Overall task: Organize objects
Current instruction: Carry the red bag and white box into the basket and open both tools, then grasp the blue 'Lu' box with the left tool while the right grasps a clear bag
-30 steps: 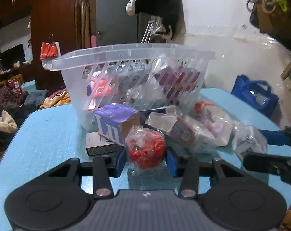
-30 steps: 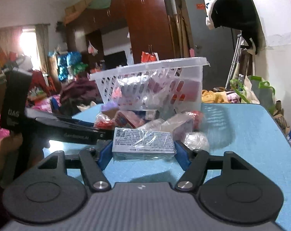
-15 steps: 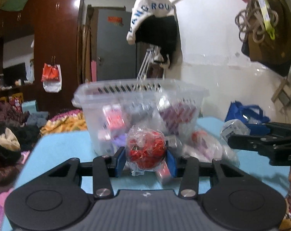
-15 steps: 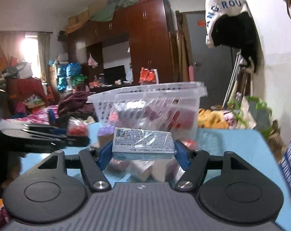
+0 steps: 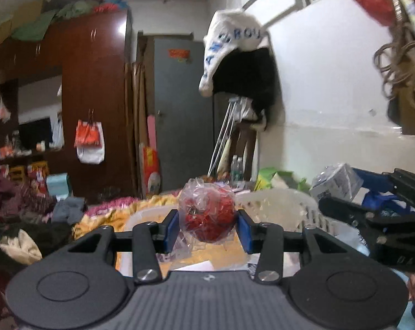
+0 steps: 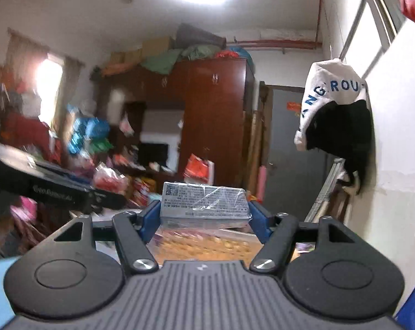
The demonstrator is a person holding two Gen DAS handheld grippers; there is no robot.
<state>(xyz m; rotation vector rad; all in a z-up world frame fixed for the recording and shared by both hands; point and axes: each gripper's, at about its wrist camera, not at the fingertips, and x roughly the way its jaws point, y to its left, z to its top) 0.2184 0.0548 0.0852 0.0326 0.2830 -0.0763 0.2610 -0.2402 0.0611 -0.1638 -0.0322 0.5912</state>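
Both fingers (image 5: 172, 231) pinch red wrapped ball (image 5: 207, 214) between

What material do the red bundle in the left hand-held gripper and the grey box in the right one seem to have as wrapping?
Red bundle: thin clear plastic film, glossy, judging by crinkles and highlights. Grey box: probably printed cardboard under shiny clear film, which shows creases and glare.

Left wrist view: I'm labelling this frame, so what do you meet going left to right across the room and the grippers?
Orange-and-white bag on the wardrobe → grey door → red bagged item in the left gripper → white lettered garment on the wall → wrapped box in the right gripper.
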